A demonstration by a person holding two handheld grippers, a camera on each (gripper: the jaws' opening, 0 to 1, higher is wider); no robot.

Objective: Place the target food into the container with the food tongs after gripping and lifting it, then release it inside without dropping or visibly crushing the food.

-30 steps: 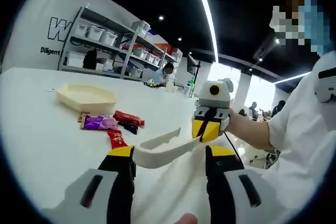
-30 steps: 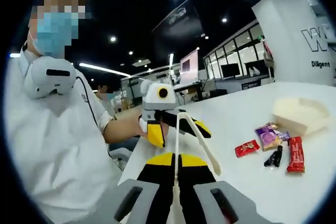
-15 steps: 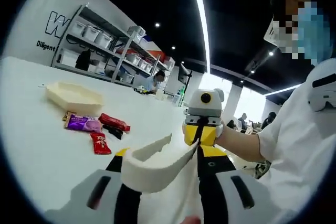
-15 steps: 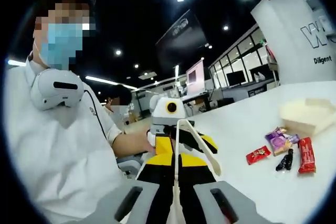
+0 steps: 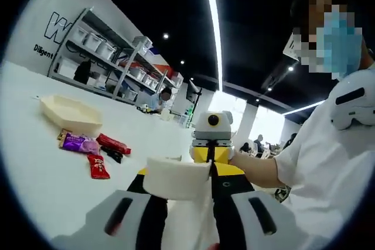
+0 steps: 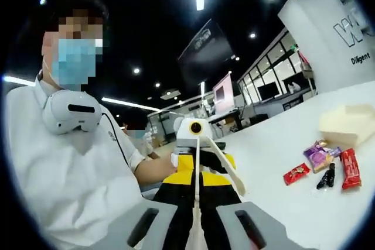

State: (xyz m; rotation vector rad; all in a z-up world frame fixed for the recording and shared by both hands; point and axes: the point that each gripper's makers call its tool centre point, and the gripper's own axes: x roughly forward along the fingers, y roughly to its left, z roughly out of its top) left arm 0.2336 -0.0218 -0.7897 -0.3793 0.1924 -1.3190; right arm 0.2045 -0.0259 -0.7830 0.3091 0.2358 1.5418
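Snack packets (image 5: 94,151) lie in a small cluster on the white table (image 5: 35,168), well ahead of the left claw (image 5: 181,194) and off to its left: a purple wrapper (image 5: 79,143), two red ones (image 5: 113,143) and a small dark one (image 5: 112,155). In the right gripper view the same cluster sits far to the right of the right claw (image 6: 197,188). The cream container (image 5: 70,114) stands just beyond the packets, away from both claws. The packets look light, thin and crinkly, so they will likely slide on the smooth table and slip from a loose pinch; their contents may crush under a hard squeeze. A hold across the middle of a packet's flat body, with only gentle pressure, seems safest.

Both claws are up off the table, facing each other in front of the person (image 5: 328,162), with the cream plastic tongs (image 5: 177,177) between them. The left claw's jaws stand close on either side of the tongs' broad end, seemingly clamped on it. The right claw is closed on the tongs' thin edge, with the two arms (image 6: 220,165) rising ahead of it. The tongs are stiff but springy, so the grip must not let them twist.

On the wall behind the shelves (image 5: 99,57) a large "W" and smaller lettering starting "Dilig" can be read. The wrapper print is too small to make out.
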